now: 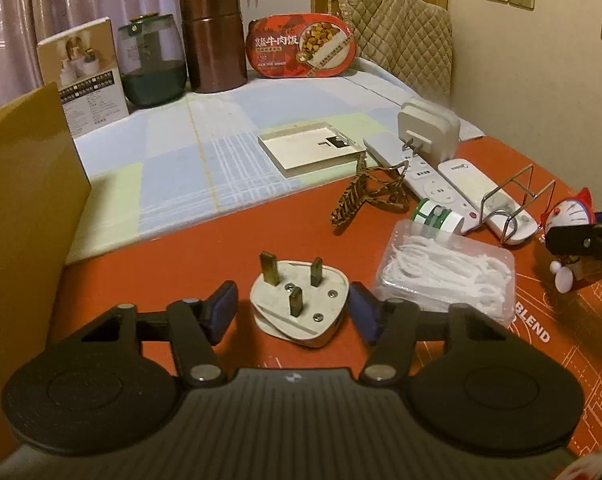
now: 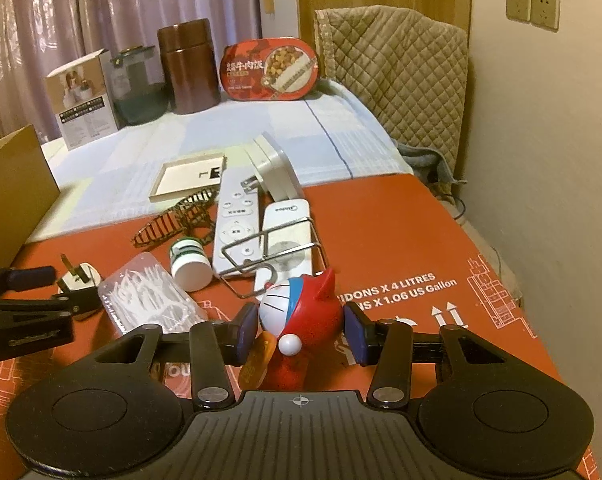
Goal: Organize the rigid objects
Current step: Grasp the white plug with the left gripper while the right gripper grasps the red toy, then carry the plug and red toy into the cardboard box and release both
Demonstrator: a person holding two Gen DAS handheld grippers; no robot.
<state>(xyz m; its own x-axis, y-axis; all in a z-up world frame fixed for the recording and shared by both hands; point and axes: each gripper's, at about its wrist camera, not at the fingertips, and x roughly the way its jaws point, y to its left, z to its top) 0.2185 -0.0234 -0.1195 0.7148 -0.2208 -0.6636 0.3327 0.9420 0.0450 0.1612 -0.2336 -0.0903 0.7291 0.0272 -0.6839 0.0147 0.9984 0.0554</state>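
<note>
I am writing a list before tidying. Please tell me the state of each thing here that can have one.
Left gripper: fingers around the wall plug, right finger touching, left one apart.
Wall plug: lying flat, pins up.
Right gripper: fingers shut on the cat toy.
Cat toy: upright.
Clear box of floss picks: lid closed.
Small white bottle: on its side.
Brown canister: upright, lid on.

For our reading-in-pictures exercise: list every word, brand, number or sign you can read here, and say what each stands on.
"BLEND": red printed mat.
"X 4 LITRES", "X 1.06 US Gallon", two up arrows: same mat.
"Midea": white remote.
"牛肉饭": oval red meal box; smaller print blurred.
Grey remote button labels: too small.
White carton print: too small.
</note>
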